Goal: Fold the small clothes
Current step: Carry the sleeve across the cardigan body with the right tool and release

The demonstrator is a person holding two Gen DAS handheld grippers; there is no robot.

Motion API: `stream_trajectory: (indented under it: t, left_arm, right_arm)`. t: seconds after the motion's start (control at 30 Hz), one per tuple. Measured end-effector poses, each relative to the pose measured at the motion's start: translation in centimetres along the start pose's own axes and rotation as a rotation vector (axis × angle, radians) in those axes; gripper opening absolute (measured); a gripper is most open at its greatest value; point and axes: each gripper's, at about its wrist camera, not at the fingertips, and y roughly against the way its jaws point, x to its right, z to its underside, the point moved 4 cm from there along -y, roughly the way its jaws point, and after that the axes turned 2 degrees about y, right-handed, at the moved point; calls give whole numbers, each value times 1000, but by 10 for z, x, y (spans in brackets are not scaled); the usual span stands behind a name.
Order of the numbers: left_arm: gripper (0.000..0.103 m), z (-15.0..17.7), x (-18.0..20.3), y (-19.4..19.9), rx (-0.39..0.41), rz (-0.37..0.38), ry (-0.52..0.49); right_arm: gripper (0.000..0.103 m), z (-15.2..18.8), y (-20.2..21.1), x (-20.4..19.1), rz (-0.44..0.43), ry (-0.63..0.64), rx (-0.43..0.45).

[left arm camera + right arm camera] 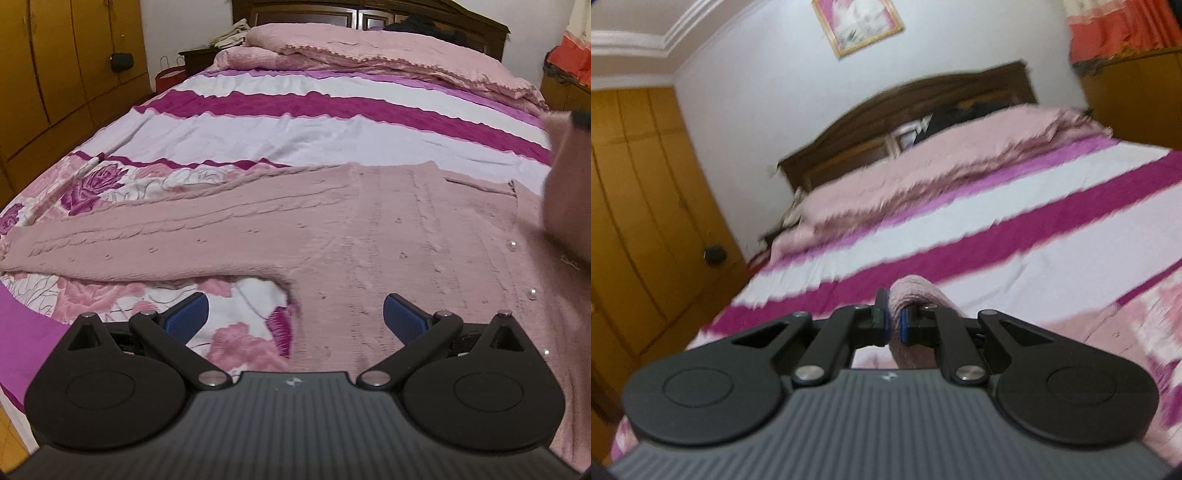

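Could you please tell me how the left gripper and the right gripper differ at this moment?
The left gripper has its jaws spread wide with nothing between them; the right gripper is shut on a fold of the pink sweater. The left points down at the sweater on the bed; the right points nearer level, towards the headboard. Both have blue pads.

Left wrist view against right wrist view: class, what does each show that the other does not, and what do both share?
Only the left wrist view shows the pink cardigan spread flat, its sleeve, pearl buttons and the open left gripper.

Only the right wrist view shows the right gripper shut on a fold of pink knit, and a framed picture.

Both show the striped bedspread, headboard and wardrobe.
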Motion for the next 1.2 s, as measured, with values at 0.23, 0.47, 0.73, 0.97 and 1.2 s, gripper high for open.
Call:
stream_trajectory:
  t: [0.23,0.47,0.73,0.97,1.2]
  left_arm:
    - [103,3,-16,-12,-14,-3,24]
    - [103,4,-21,-21,-20,-9,24]
    - [103,4,-18,-25,-24,1,23]
    - [103,2,-14,-18,-8,7,15]
    - [103,-3,-3,-8,12,17,-10]
  right_arm:
    - [10,65,-34,-27,-48,21,-150]
    - [12,102,-53,-37,-103,11,-248]
    - [34,130,-65,-35,-118,-50,-378]
    - [83,125,-40,-50,-214,-52,-369]
    - [83,118,-1,-35,-201,-40,-379]
